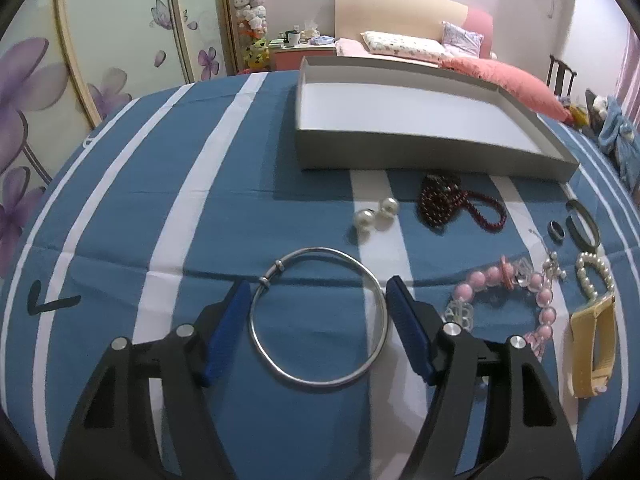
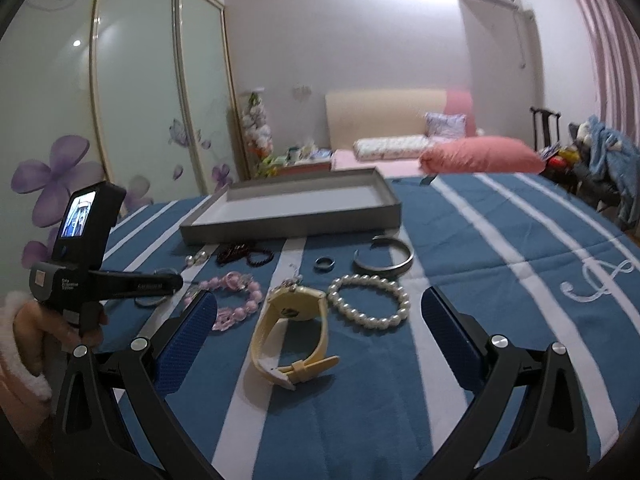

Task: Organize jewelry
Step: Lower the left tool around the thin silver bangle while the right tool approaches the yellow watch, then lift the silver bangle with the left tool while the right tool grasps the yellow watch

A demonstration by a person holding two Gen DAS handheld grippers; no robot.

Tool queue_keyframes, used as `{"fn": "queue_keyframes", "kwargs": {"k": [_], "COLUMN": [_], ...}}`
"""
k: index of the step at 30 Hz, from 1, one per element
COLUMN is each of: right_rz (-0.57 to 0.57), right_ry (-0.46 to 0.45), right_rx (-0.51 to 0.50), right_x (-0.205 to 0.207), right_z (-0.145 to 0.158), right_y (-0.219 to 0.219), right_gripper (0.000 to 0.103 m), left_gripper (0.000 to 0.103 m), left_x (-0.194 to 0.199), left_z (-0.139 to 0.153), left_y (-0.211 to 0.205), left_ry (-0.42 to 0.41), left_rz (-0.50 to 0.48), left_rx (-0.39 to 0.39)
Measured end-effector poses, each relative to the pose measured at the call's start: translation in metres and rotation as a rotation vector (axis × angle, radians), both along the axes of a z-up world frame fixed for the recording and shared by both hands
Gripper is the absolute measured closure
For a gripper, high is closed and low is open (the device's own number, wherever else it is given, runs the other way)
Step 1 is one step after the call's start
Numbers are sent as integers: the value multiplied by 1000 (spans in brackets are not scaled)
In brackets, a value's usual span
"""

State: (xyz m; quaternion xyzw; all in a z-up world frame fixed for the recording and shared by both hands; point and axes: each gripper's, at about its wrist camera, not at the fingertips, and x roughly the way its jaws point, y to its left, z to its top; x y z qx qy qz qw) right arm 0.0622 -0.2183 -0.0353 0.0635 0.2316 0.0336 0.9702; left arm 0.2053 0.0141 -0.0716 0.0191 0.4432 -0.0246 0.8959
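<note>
Home bedroom: bed [image 2: 400, 152], pillows [image 2: 480, 156], sliding wardrobe [image 2: 132, 100], curtain [image 2: 612, 40].

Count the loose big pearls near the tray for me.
3 loose pearls, clustered on the white stripe just before the gray tray, left of the dark red beads; none visibly hidden.

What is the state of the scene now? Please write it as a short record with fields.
Surface: blue bedspread with white stripes
Container: grey tray, nothing inside it
Left claw: open, fingers either side of the silver bangle, not closed on it
Right claw: open, above the yellow watch, holding nothing
Other jewelry on bedspread: white pearl bracelet, pink bead bracelet, dark red bead strand, pearl earrings, small ring, open cuff bangle
Progress: no item in tray yet
</note>
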Motion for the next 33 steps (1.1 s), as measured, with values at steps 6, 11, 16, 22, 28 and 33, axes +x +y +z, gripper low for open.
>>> {"fn": "queue_keyframes", "kwargs": {"k": [6,11,16,22,28,33], "right_rz": [44,38,42,31,44,52], "right_ry": [131,245,332,354,377,386], "right_rx": [-22,-41,-44,-44,-56,-51], "right_x": [21,41,53,56,62,60], "right_z": [-8,-19,-30,-30,-30,-30], "right_y": [13,20,25,24,27,24], "right_gripper": [17,21,33,38,47,60], "left_gripper": [35,35,35,35,35,35], "left_x": [0,1,1,-1,0,0], "left_z": [1,2,3,3,3,3], "left_y": [17,34,41,44,43,44], "left_ry": [-1,-1,-1,-1,-1,-1], "left_rz": [25,62,66,66,66,66], "left_rx": [1,-3,-2,-1,-1,-1]}}
